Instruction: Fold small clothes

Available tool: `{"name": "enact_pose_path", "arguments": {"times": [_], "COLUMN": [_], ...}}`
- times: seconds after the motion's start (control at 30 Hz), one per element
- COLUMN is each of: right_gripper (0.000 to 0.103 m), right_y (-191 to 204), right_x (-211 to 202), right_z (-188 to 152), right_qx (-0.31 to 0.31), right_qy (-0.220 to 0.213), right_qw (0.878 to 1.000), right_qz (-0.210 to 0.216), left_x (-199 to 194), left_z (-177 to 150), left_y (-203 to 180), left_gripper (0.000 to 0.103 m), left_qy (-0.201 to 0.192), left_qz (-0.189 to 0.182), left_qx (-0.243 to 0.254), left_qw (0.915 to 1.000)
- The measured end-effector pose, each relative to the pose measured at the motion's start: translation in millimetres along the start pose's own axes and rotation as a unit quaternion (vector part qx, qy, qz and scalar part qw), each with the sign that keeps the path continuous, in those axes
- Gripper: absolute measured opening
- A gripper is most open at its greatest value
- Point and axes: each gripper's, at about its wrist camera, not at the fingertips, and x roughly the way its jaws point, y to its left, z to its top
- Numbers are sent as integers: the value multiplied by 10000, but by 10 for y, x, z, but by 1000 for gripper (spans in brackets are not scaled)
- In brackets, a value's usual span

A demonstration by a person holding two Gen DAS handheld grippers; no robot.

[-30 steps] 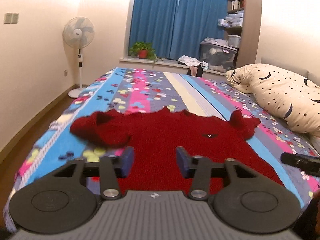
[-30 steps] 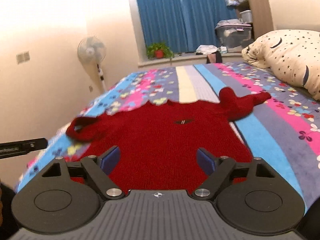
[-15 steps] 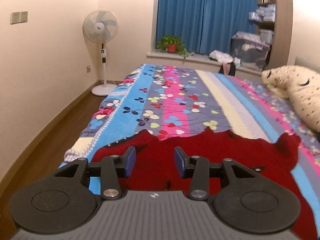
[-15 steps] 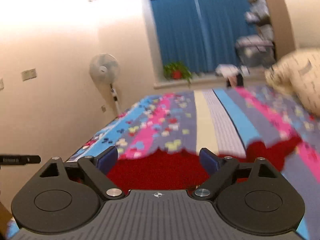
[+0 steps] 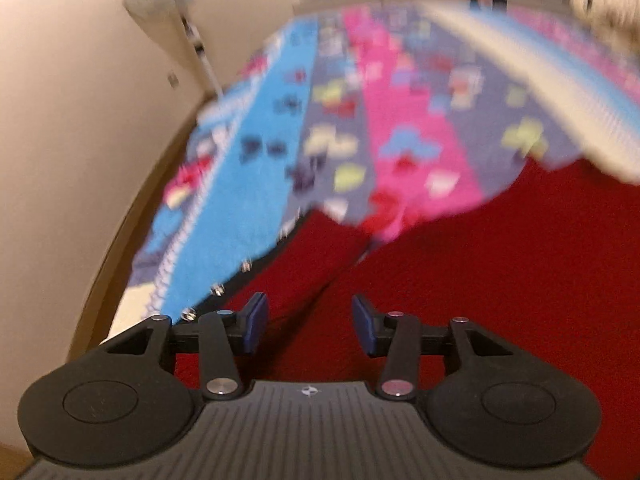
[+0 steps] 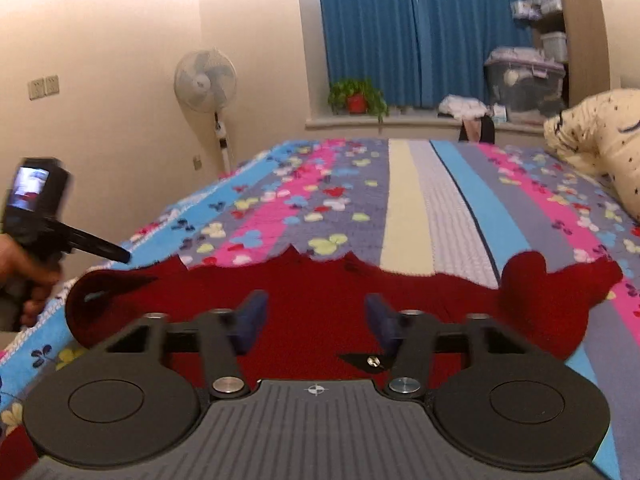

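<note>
Beyond sweater [image 6: 320, 292] edge, bedspread [image 6: 404, 200] lies bare.

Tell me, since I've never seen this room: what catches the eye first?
A red sweater lies spread across the near end of a bed with a bright striped floral bedspread. Blue curtains hang behind it, with a white standing fan at the left wall.
</note>
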Motion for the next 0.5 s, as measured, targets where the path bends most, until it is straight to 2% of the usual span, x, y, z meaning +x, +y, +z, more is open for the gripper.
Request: {"name": "enact_pose_path", "arguments": {"times": [0.03,0.07,0.1,0.13,0.17,0.23,0.27,0.3,0.37,0.4,0.43,0.47,0.5], "right_gripper": [46,46,46,46,46,46,46,46,46,46,46,46,46], "right_y": [-23,-54,-102,-176,-232,-364,-419,-477,-575,-617,-667,-710,-772], "right_x": [16,38,86,110,129,177,191,222,259,292,302,312,332], "right_z": [20,55,82,102,124,164,179,182,161,147,137,138,131], "right_qx": [21,42,77,163,251,500,635,750,953,1027,1121,1207,1298], "right_qy": [34,47,76,121,155,232,267,317,384,418,435,439,419], "right_qw": [10000,9999,9997,9994,9991,9979,9970,9960,9935,9921,9905,9890,9875], "right_qz": [-75,-159,-216,-264,-289,-328,-346,-364,-490,-580,-670,-729,-793], "left_x": [131,256,334,350,298,-64,-299,-560,-954,-1170,-1315,-1312,-1256], "left_z": [89,280,479,664,909,1377,1648,1925,2332,2536,2500,2564,2626], "left_y": [-19,3,56,139,236,329,331,306,188,81,1,-183,-386], "left_gripper": [51,45,21,13,13,12,12,12,12,12,13,14,25], "left_qy": [174,346,472,514,433,-294,-740,-1139,-1824,-2150,-2391,-2498,-2388], "left_qz": [104,261,420,490,626,1267,1370,1152,189,-280,-754,-1314,-1946], "left_qx": [189,361,443,386,207,34,-51,-196,-462,-469,-418,-370,-325], "left_qw": [9996,9984,9970,9967,9969,9915,9878,9866,9820,9751,9672,9586,9508]}}
